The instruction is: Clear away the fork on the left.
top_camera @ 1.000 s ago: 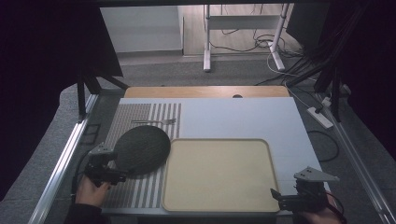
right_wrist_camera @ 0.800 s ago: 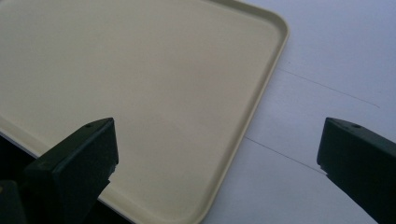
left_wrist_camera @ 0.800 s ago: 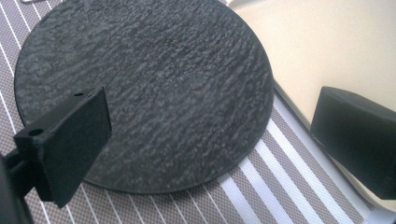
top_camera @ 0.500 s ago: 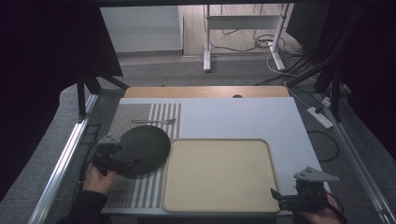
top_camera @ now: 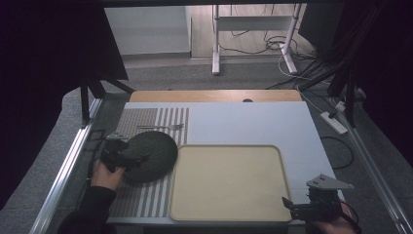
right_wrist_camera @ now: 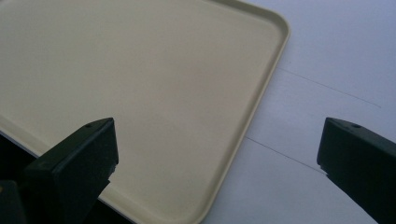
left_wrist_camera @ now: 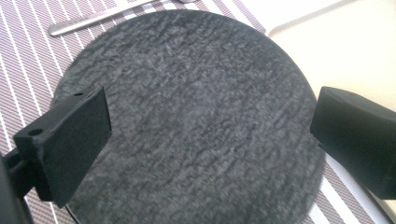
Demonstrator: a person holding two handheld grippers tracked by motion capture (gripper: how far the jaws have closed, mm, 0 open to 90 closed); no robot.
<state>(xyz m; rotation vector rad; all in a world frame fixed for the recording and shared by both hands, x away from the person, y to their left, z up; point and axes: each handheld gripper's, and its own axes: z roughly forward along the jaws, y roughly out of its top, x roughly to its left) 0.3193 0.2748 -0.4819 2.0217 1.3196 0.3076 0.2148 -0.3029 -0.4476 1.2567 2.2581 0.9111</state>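
Looking from high view: left tool (top_camera: 127, 157) hangs over the near-left rim of the dark round plate (top_camera: 155, 153); a hand (top_camera: 106, 174) grips it from below.
High view, plate: lies on the striped mat (top_camera: 141, 200), its right edge just beside the tray (top_camera: 229, 183).
High view, fork: a fork (top_camera: 160, 127) lies on the mat beyond the plate, farther from the left tool than the plate is.
High view, right tool: right tool (top_camera: 298, 208) sits at the near-right corner of the tray, at the desk (top_camera: 253, 122) edge, well apart from the left tool.
High view, right tool plate: a grey three-cornered plate (top_camera: 328, 183) tops it.
Left gripper view, state: left tool (left_wrist_camera: 210, 140) is spread wide, both jaws apart with nothing pinched.
Left gripper view, plate: plate (left_wrist_camera: 196, 116) lies below and between the jaws, rough dark surface, flat on the mat (left_wrist_camera: 28, 51).
Left gripper view, contact: whether the jaws touch the plate cannot be told.
Left gripper view, beyond: fork (left_wrist_camera: 93, 18) past the plate's far rim; tray (left_wrist_camera: 341, 46) off past the right jaw.
Right gripper view, state: right tool (right_wrist_camera: 217, 154) is spread wide, holding nothing.
Right gripper view, tray: tray (right_wrist_camera: 140, 84) corner lies ahead of the left jaw; its rim runs between the jaws.
Right gripper view, desk: bare pale desk (right_wrist_camera: 336, 60) ahead of the right jaw.
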